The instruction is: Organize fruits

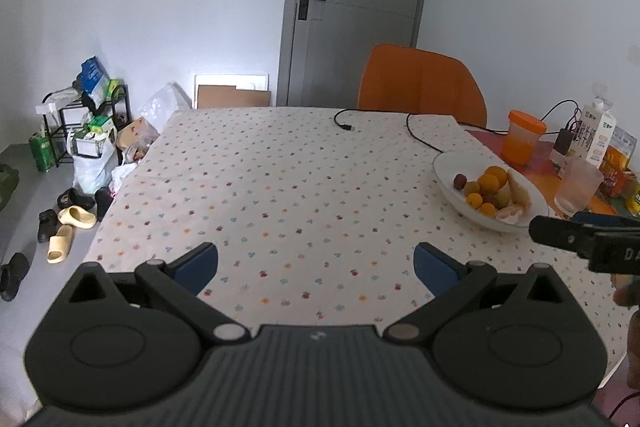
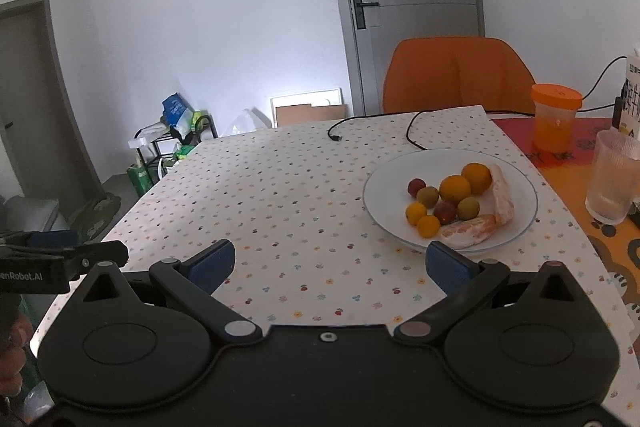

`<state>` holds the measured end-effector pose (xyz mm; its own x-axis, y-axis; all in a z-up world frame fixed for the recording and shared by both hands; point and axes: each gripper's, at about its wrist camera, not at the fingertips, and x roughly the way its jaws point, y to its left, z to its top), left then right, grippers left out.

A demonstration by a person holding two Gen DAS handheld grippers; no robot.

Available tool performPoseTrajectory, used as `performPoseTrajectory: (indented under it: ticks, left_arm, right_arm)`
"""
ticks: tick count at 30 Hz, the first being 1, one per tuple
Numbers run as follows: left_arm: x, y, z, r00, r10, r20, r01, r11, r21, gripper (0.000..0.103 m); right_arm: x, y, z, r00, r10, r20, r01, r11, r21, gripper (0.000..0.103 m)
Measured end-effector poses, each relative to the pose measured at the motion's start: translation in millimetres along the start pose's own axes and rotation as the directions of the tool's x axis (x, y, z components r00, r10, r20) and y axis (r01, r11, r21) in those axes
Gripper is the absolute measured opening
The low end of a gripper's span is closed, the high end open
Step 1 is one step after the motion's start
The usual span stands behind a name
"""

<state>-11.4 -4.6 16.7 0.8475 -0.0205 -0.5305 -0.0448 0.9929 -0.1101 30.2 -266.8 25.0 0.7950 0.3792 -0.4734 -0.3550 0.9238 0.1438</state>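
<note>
fruits [image 2: 456, 203] on white plate [image 2: 384, 211] lie just beyond right gripper [image 2: 334, 267] fingers.

Soft, even daylight, rather dim; a bright glare patch on the wall [image 1: 224, 67] near the floor. Shadows faint. Fisheye bends edges, corners vignette black; focus mildly soft
</note>
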Motion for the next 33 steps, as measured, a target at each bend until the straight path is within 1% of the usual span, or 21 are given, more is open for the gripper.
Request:
performPoseTrajectory:
  ticks: [6, 16, 33]
  left_arm:
    - [-1.0, 8.3, -0.1, 1.0, 0.016, 0.001, -0.016, 1.0, -0.015, 0.103]
    - [0.3, 7.5, -1.3, 0.999, 0.034, 0.002, -0.034, 0.999, -0.006, 0.103]
    - [3.4, 7.5, -3.2, 0.999, 0.032, -0.009, -0.032, 0.999, -0.012, 0.103]
  right_arm:
    - [-1.0, 2.8, -1.4, 1.0, 0.004, -0.005, -0.004, 1.0, -0.012, 0.103]
    - [-0.7, 6.3, -3.8, 1.0, 0.023, -0.01, -0.024, 0.999, -0.028, 0.103]
    - [0.8, 4.2, -4.2, 1.0, 0.027, -0.01, -0.027, 0.999, -0.027, 0.103]
